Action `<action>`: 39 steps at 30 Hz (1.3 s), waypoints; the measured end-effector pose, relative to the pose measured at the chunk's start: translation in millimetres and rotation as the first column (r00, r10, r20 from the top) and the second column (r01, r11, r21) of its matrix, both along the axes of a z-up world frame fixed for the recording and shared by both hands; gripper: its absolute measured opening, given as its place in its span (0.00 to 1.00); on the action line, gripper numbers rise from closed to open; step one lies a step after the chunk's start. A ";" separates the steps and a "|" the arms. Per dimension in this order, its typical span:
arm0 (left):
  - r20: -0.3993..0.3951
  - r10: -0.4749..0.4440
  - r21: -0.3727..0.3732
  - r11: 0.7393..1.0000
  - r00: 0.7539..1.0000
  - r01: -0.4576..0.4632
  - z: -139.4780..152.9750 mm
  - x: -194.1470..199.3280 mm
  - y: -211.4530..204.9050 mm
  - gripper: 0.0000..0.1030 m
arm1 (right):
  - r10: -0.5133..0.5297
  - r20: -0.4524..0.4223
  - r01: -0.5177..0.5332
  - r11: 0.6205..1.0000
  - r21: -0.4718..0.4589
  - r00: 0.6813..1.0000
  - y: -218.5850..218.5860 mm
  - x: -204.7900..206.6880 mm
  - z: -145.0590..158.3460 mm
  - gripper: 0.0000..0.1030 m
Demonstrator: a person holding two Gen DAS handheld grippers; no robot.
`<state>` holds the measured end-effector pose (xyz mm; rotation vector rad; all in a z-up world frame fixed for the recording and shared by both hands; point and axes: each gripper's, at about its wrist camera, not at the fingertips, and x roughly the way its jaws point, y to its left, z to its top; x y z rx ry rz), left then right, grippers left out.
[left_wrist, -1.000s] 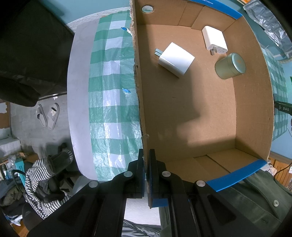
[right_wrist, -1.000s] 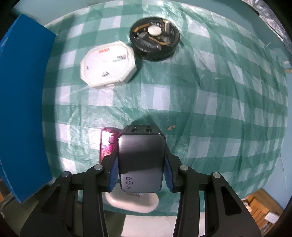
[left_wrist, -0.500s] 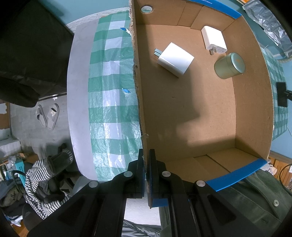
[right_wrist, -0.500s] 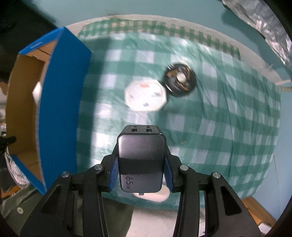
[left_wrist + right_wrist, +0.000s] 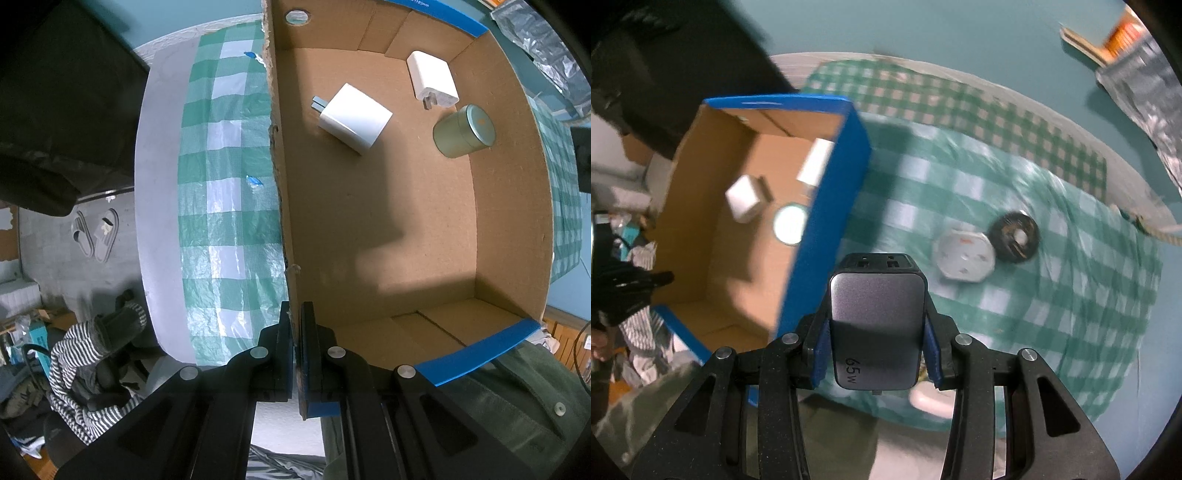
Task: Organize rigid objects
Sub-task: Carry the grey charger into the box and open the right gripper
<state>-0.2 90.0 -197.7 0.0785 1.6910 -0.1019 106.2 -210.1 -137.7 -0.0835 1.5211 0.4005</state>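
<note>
The cardboard box (image 5: 406, 229) sits on the checked surface (image 5: 1052, 288), its near wall pinched by the shut left tongs (image 5: 295, 332); the right tongs (image 5: 875, 332) clamp the grey charger (image 5: 877, 314) above the cloth, beside the box's blue wall. Carry it clear over that rim and lower it onto bare floor, away from the white adapters (image 5: 354, 118) and tin (image 5: 463, 131), before loosening.

Left tool (image 5: 296, 325) clamped on cardboard box (image 5: 284, 221) wall, two white chargers (image 5: 354, 118) and green tin (image 5: 463, 131) inside

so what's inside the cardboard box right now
Inside the cardboard box: two white chargers and a round green tin on the floor. Any floor under them is hidden; the rest looks bare.
</note>
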 end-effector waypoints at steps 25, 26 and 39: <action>0.001 0.002 -0.001 1.000 1.000 -0.002 0.8 -2.9 1.3 0.03 | 0.265 -0.016 -0.265 0.964 -0.021 0.964 122.4 -3.9 -21.1 0.39; 0.001 0.002 -0.001 1.000 1.000 -0.002 0.8 -3.0 1.3 0.03 | 0.272 -0.019 -0.272 0.962 -0.025 0.962 124.0 -4.4 -22.9 0.39; -0.001 0.004 -0.002 1.000 1.000 -0.004 1.7 -3.0 1.0 0.03 | 0.304 -0.048 -0.306 0.950 -0.062 0.952 129.0 -8.0 -45.4 0.40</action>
